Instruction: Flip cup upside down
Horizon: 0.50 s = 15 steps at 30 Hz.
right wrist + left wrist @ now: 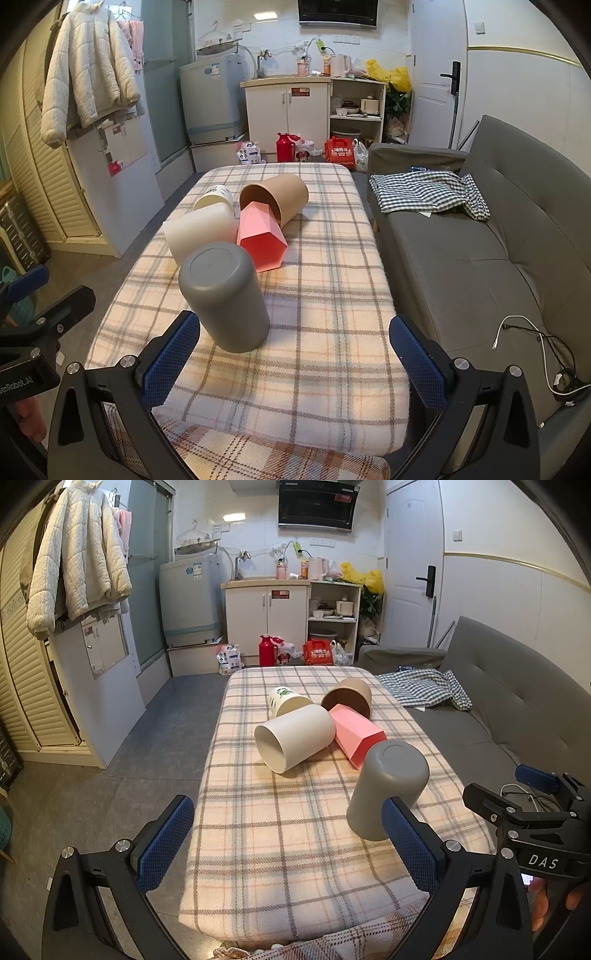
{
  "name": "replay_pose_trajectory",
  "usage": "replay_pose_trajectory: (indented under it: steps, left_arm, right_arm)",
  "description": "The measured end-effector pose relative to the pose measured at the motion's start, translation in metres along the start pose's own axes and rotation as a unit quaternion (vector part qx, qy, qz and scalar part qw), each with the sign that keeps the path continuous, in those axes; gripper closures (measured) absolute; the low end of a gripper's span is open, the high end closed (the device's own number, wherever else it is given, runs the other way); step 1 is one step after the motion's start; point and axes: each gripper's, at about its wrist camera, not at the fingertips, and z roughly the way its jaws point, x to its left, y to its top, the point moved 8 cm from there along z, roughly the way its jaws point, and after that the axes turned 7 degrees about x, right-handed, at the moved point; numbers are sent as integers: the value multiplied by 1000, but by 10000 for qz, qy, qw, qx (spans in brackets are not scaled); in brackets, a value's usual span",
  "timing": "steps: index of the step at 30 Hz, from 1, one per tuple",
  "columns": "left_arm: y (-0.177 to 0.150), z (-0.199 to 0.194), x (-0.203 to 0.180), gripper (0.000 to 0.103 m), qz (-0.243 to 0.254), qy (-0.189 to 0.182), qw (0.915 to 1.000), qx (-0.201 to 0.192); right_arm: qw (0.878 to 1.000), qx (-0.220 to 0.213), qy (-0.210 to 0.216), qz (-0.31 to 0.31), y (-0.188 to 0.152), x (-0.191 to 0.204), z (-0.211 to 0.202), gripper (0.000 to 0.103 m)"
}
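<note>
The grey cup stands mouth-down, base up, on the plaid-covered table, near its front edge; by its pose it already looks flipped. Both grippers are spread wide and hold nothing: the left gripper has the cup just beside its right finger, and the right gripper has it close to its left finger. Risks, as judged: a careless sideways sweep of either finger could knock the cup over, since it stands tall on soft cloth. Behind it lie the white cup, pink cup, brown cup and a printed mug, touching one another; nudging one may set the others rolling.
</note>
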Motion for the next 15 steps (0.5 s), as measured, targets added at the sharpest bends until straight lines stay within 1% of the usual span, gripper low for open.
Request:
replay_pose_trajectory:
  steps: [15]
  left_arm:
    - [-2,0,-2,0,1,-31,10000,-20]
  right_arm:
    - [10000,18,7,-10,-1,2,1,0]
